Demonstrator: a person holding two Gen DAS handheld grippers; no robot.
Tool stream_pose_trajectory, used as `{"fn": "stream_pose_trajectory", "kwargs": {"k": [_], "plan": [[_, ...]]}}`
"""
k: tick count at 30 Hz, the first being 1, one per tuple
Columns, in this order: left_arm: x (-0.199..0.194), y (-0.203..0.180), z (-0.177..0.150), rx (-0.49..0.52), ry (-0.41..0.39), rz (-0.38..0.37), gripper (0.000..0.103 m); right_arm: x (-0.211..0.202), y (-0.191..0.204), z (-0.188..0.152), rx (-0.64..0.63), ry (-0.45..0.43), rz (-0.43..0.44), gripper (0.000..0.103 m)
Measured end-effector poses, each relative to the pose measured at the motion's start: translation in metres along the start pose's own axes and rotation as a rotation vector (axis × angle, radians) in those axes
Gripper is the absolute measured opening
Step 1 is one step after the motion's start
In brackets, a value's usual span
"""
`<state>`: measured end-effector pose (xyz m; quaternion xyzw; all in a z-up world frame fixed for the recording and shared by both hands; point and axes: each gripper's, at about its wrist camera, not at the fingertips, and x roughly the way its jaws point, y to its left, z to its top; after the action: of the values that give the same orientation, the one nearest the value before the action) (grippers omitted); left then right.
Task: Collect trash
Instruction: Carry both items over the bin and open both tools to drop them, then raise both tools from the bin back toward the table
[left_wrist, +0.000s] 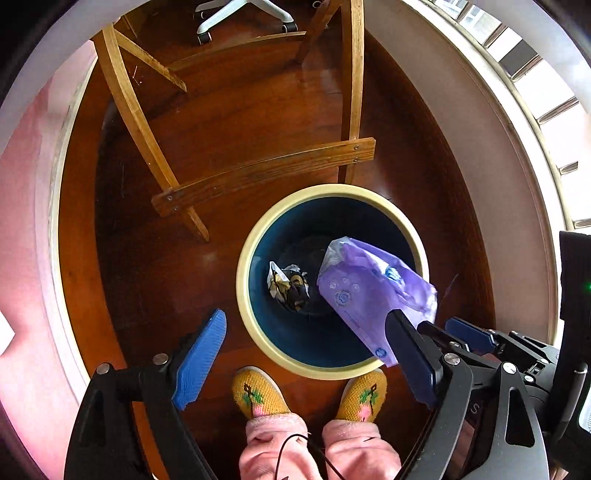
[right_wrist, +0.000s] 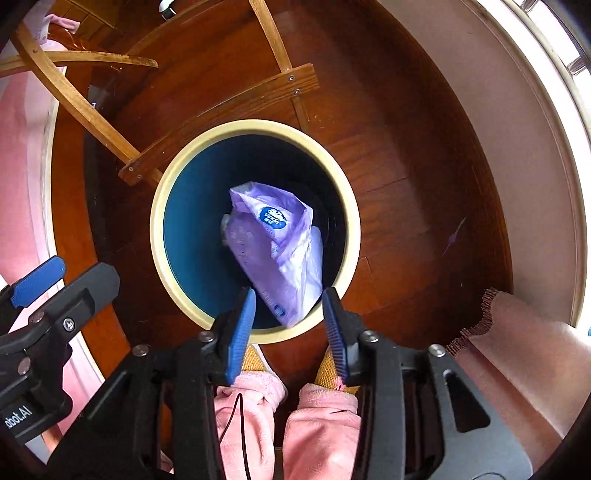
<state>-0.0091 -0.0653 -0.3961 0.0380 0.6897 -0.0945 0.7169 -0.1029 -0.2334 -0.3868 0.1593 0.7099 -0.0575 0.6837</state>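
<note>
Right hand-held gripper (right_wrist: 289, 325) jaws apart, purple bag (right_wrist: 280, 254) loose between, seemingly untouched, over bin (right_wrist: 255, 127).

The bag (right_wrist: 280, 254) hides much of the bin's (right_wrist: 255, 127) floor in the right wrist view, and its small print is too fine to read. In the left wrist view a dark finger (left_wrist: 413, 354) covers the bag's lower end, so contact there cannot be told. The crumpled scrap (left_wrist: 288, 286) in the bin is too dark to identify. The chair base (left_wrist: 243, 14) is cut off at the top edge, and the person's legs (left_wrist: 317, 450) at the bottom.
</note>
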Motion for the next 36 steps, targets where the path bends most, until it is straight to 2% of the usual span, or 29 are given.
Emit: {"fn": "stream_pose_trajectory", "kwargs": {"k": [8, 18, 28, 36], "plan": [[-0.015, 0.011, 0.005, -0.012, -0.043, 0.027, 0.093, -0.021, 0.009, 0.001, 0.018, -0.03, 0.024, 0.036], [-0.076, 0.015, 0.002, -0.021, -0.091, 0.039, 0.093, -0.086, 0.022, -0.01, 0.02, -0.077, 0.053, 0.036], [-0.188, 0.012, -0.012, -0.043, -0.155, 0.039, 0.093, -0.192, 0.037, -0.022, -0.032, -0.128, 0.073, 0.036], [-0.309, 0.006, -0.031, -0.029, -0.247, 0.048, 0.093, -0.291, 0.054, -0.038, -0.105, -0.179, 0.106, 0.036]]}}
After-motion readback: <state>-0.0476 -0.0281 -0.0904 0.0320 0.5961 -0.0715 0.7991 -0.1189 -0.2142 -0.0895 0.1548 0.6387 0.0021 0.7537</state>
